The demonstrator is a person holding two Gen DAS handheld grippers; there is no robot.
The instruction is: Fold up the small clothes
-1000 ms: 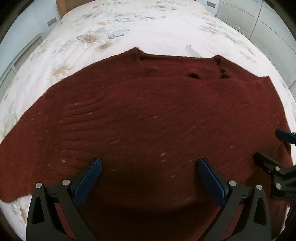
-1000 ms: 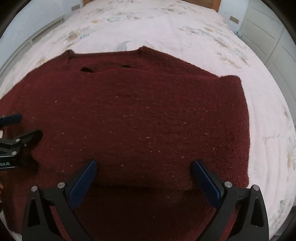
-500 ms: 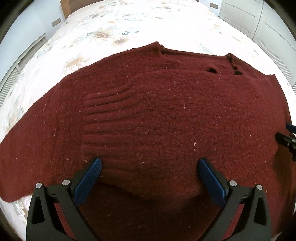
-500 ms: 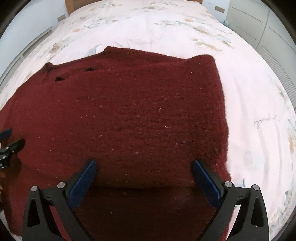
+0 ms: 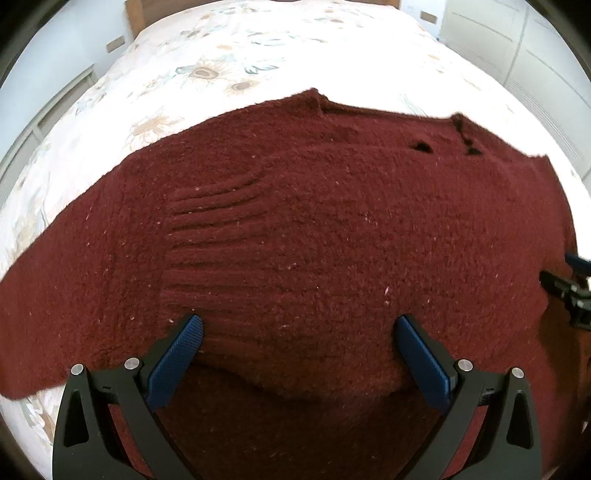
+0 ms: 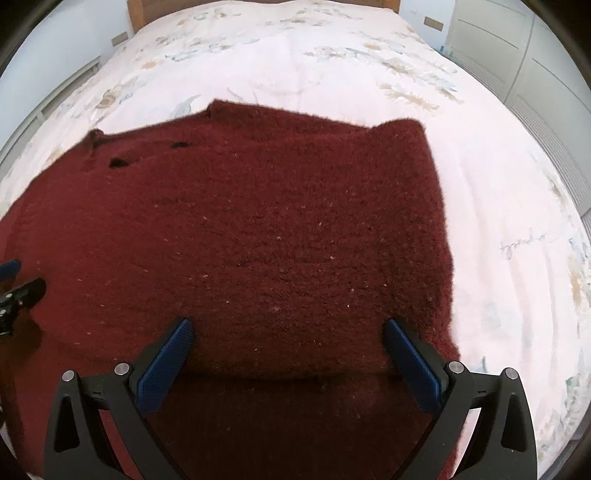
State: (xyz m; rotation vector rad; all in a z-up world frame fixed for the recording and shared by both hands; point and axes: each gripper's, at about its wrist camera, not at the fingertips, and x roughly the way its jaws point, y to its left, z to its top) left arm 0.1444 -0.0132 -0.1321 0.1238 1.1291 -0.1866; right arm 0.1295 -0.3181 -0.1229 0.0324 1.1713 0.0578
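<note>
A dark red knitted sweater [image 5: 314, 229] lies spread on the bed; its near part is folded up over the body, with a ribbed cuff [image 5: 210, 229] lying on top. It also fills the right wrist view [image 6: 277, 240], with its right side edge straight. My left gripper [image 5: 299, 328] is open and empty, low over the folded edge. My right gripper [image 6: 288, 328] is open and empty over the folded edge too. The right gripper shows at the right rim of the left wrist view [image 5: 565, 284]; the left one shows at the left rim of the right wrist view [image 6: 14, 288].
The bed [image 6: 332, 55] has a white flowered cover and a wooden headboard [image 6: 133, 7] at the far end. White cupboard doors [image 6: 546, 55] stand on the right, a pale wall and radiator on the left.
Both grippers have drawn back and risen a little from the sweater, so more of the bed shows. The sweater's fold lies still. Both stay open.
</note>
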